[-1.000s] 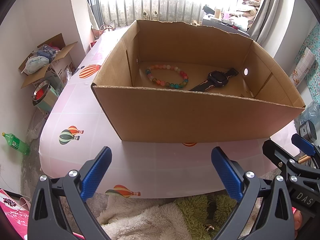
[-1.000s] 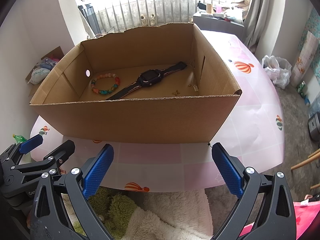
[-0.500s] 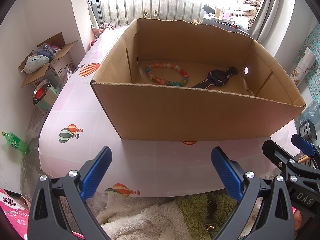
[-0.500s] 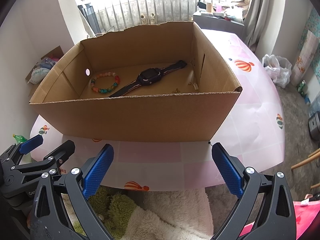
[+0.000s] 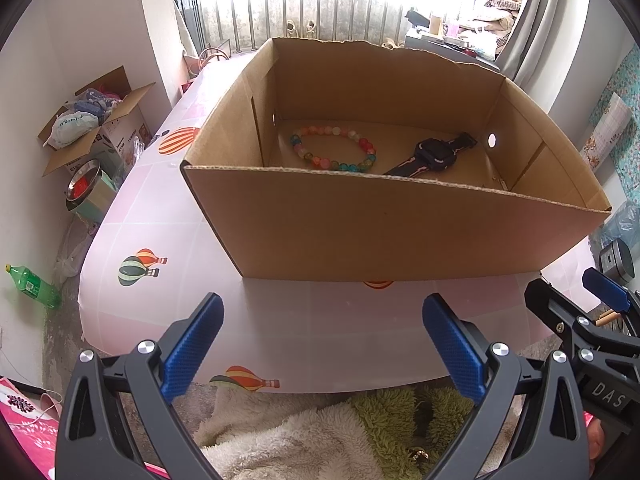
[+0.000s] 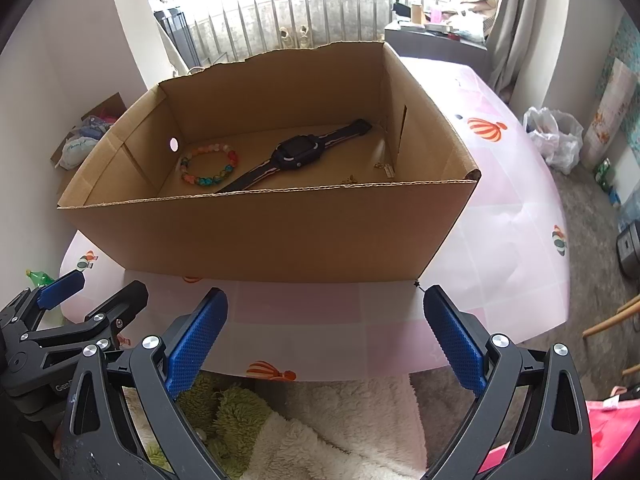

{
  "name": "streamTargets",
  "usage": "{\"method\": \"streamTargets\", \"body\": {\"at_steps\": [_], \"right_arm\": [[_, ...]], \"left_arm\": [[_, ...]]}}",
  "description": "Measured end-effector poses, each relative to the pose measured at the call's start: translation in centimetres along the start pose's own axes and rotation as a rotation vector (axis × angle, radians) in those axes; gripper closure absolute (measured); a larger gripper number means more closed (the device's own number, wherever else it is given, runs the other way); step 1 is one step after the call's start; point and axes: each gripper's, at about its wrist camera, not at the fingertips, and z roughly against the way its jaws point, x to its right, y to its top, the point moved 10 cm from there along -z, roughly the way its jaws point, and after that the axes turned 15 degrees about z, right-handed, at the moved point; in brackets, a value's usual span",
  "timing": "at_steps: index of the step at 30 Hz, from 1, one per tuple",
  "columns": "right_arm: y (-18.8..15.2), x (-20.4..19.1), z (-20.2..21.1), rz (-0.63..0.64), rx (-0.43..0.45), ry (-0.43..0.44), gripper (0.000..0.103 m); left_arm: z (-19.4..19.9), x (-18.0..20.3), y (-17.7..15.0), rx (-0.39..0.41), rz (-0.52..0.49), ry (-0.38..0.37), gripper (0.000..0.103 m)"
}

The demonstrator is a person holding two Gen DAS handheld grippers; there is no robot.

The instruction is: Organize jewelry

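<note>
Both grippers are hanging released, jaws spread wide and gripping nothing, low in the frame just short of the table's [image 5: 168,312] near edge. The left gripper [image 5: 322,344] is pointing at the box's [image 5: 400,232] front wall; the right gripper [image 6: 326,340] is doing likewise. The box is standing open-topped in mid-frame, well beyond the fingertips.

Inside, the bracelet [image 5: 334,148] is lying flat toward the left of the floor, and the watch [image 5: 434,156] is lying just beside it to the right, not touching. The front wall is hiding the lower strap.

A bare strip of tablecloth is lying between the fingertips and the box. The top of the box is standing unobstructed.

The right wrist view is showing small gold pieces [image 6: 386,168] near the box's right wall; in the left view only a faint glint is visible there. Each view is catching the other gripper at its lower corner.
</note>
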Motion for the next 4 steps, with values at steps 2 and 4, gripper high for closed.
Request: {"method": "streamTargets", "body": {"at_steps": [2, 4], "right_arm": [[0.04, 0.03, -0.03, 0.001, -0.001, 0.000, 0.009], [0.06, 0.08, -0.03, 0.002, 0.000, 0.001, 0.009]], "left_arm": [[-0.01, -0.03, -0.02, -0.001, 0.000, 0.000, 0.005], [-0.02, 0.05, -0.01, -0.002, 0.000, 0.000, 0.005]]}}
